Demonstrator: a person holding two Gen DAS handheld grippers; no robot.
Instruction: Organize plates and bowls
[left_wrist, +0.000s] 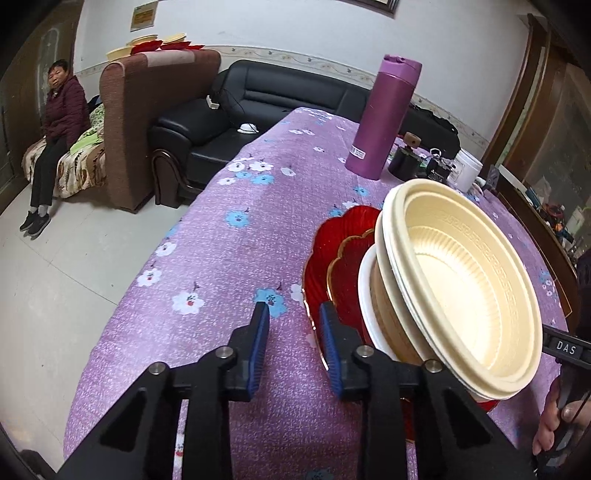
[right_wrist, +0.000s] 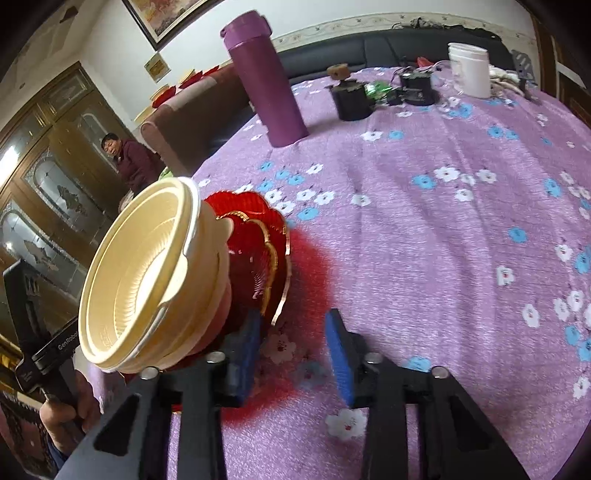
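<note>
**Both claws open beside the stack of plates and bowls**

In the left wrist view, the left claw (left_wrist: 294, 305) stands open over the purple flowered tabletop (left_wrist: 221, 277). Bare cloth shows between its blue pads. The stack sits at about 2 o'clock from it: cream bowls (left_wrist: 461, 288) nested one in another, on scalloped red plates (left_wrist: 325, 251) with gold edging. The rim of the lowest plate runs just beside the claw's right pad; whether they touch is unclear.

In the right wrist view, the right claw (right_wrist: 293, 313) is likewise open, gripping nothing, with cloth visible in the gap. Here the bowls (right_wrist: 147, 277) and red plates (right_wrist: 258, 258) lie at about 10 o'clock. The left pad overlaps the lower edge of the plates, and a red tint falls on the cloth under them.

A purple flask (left_wrist: 384, 118) stands upright at 12 o'clock, well apart from the stack. Near it are small dark objects and a white jar (right_wrist: 469, 70).
</note>
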